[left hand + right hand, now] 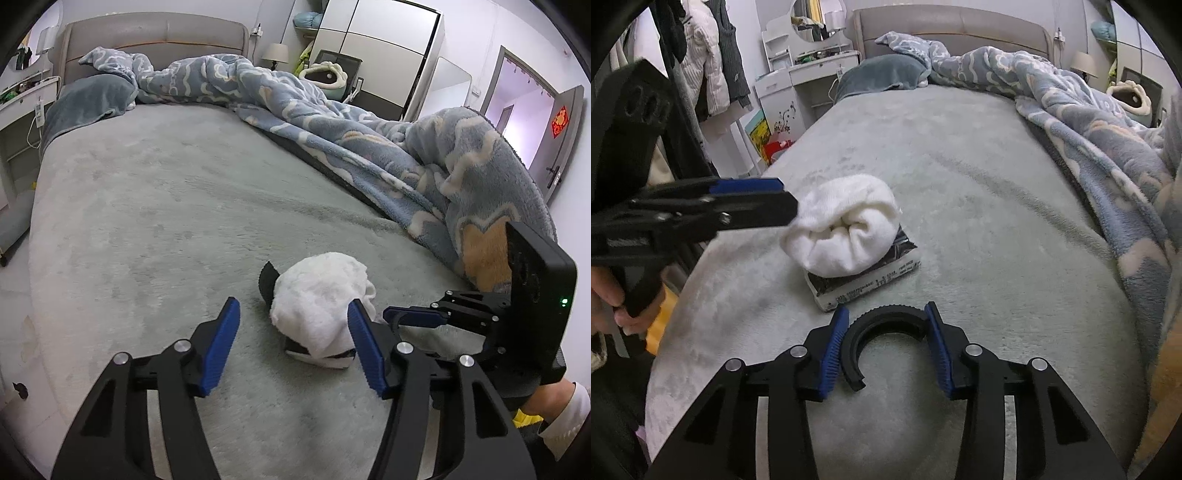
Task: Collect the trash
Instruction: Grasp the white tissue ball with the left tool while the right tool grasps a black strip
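Two grippers work over the bed sheet (960, 192) here, and each has its own job. Our right gripper (886, 345), at the bottom centre of the right wrist view, pinches a black C-shaped ring (886, 321) between its blue pads (833, 350); the ring's open side faces back toward the camera. Our left gripper (291, 345), at the bottom centre of the left wrist view, is spread wide with nothing between its pads (221, 343).

A crumpled white cloth wad (319, 291) sits just ahead of the left gripper, right of the frame's centre. It rests on a small flat printed packet (866, 282), seen in the middle of the right wrist view. A dark scrap (267, 282) pokes out at the wad's upper left. The right-hand pad of the left gripper overlaps the wad's edge; we cannot tell whether it touches.

We judge the step in hand to be taking the wad with the left gripper. To do it well, we centre the open jaws on the wad's bulk, not its edge, and come in low enough to gather soft material on both sides. We close firmly, since loose cloth compresses and can slip. We lift straight up, so the packet beneath stays flat and the blue blanket (406, 158) at the right stays clear. Meanwhile the right gripper should hold its ring steady and well apart.
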